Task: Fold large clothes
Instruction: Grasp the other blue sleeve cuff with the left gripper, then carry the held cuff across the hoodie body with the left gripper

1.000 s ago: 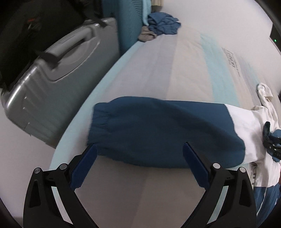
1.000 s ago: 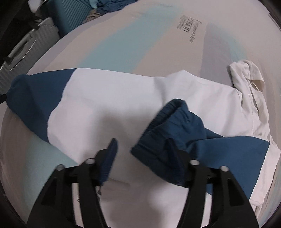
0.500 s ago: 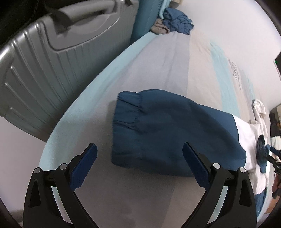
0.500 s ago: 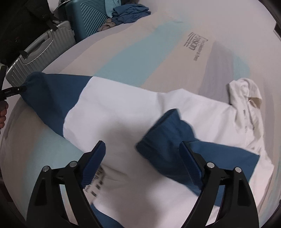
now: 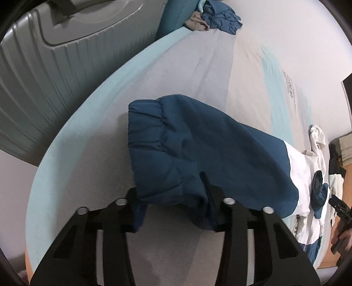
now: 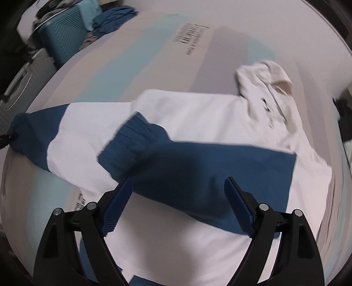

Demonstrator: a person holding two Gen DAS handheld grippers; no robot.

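Note:
A white jacket point(image 6: 198, 110) with dark blue sleeves lies spread on the bed point(image 5: 198, 66), its hood point(image 6: 270, 88) at the right. The left sleeve point(image 5: 209, 143) stretches toward the bed's edge. My left gripper point(image 5: 173, 193) is closing on its cuff end, and the blue cloth is bunched and pinched between the jaws. The other sleeve point(image 6: 198, 162) lies folded across the white body. My right gripper point(image 6: 178, 182) hovers open above it, with nothing pressed between its blue pads point(image 6: 114, 211). That gripper also shows far right in the left wrist view, held by a hand point(image 5: 340, 211).
A grey ribbed suitcase point(image 5: 55, 55) stands close against the bed's edge on the left, with a teal suitcase point(image 6: 63, 41) beyond it. Crumpled blue clothes point(image 5: 220, 19) lie at the far end of the bed. The bedcover has grey, beige and pale blue stripes.
My left gripper came down onto the sleeve's cuff end and its jaws closed on the cloth. My right gripper opened wider, left the folded sleeve lying, and drew back from it.

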